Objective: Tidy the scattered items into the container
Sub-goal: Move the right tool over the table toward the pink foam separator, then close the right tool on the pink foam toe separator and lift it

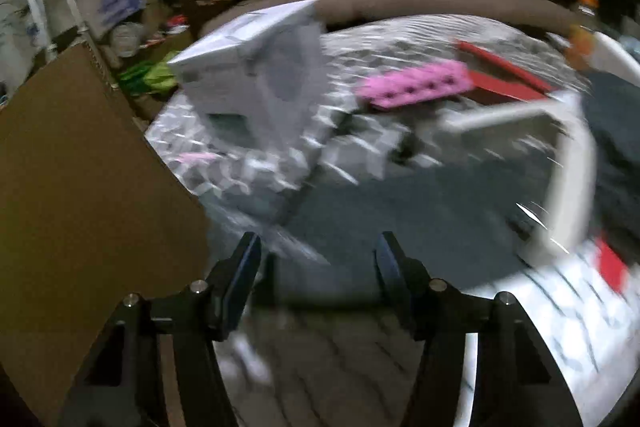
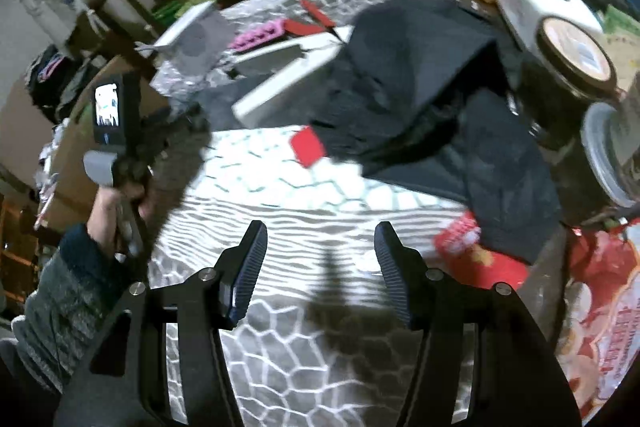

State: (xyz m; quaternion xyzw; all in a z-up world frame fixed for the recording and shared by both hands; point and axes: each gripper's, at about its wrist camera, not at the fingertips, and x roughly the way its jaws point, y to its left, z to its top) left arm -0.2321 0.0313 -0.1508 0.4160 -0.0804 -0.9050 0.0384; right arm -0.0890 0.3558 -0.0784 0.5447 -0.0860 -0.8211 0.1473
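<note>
Task looks barely begun: pink block [image 1: 412, 85], red pieces [image 1: 504, 75] and small red card [image 2: 307, 146] still lie loose on the patterned table cover [image 2: 320, 367], toward its far edge and middle. Likely container is the shallow white tray [image 2: 280, 83] near the far edge, beside the dark cloth [image 2: 420, 75]; contents too blurred to tell, seems bare. Left gripper [image 1: 316, 267] half open, nothing between the jaws. Right gripper [image 2: 320, 259] likewise half open, empty, over bare cover near the front edge

Both wrist views look steeply down, close over the patterned cloth [image 2: 304, 195], sharing the pink block [image 1: 412, 83].
</note>
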